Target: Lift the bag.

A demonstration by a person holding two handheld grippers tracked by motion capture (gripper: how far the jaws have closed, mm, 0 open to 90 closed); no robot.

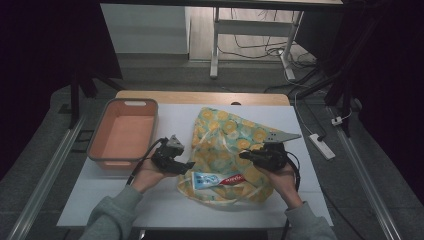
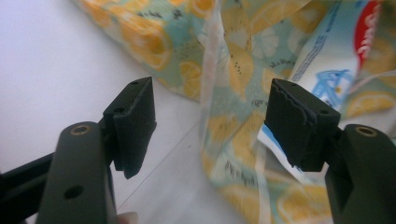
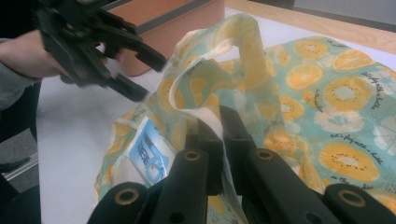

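Broadly, the white surface (image 1: 300, 150) carried everything within my reach: the fruit-print fabric bag (image 1: 225, 135) lay spread across its middle, and the salmon-coloured plastic basket (image 1: 124, 136) stood to the left of it, empty as far as I could see, perhaps waiting to receive something. The bag lay flat with its mouth toward me, which was why I worked from the near edge.

A toothpaste tube (image 1: 216, 179) lay at that mouth, on or half inside the fabric; I could not tell which from above.

My right gripper (image 3: 219, 122) was closed on the cream-lined rim of the bag, pinching the cloth and lifting it so that the opening stood up as a fold. I judged this hold was meant to keep the mouth open.

My left gripper (image 2: 210, 126) had its jaws spread wide and clasped nothing; it hung just beside the bag's near left edge, aimed at the drawstring (image 2: 208, 70) and the tube beyond, seemingly ready to take either.
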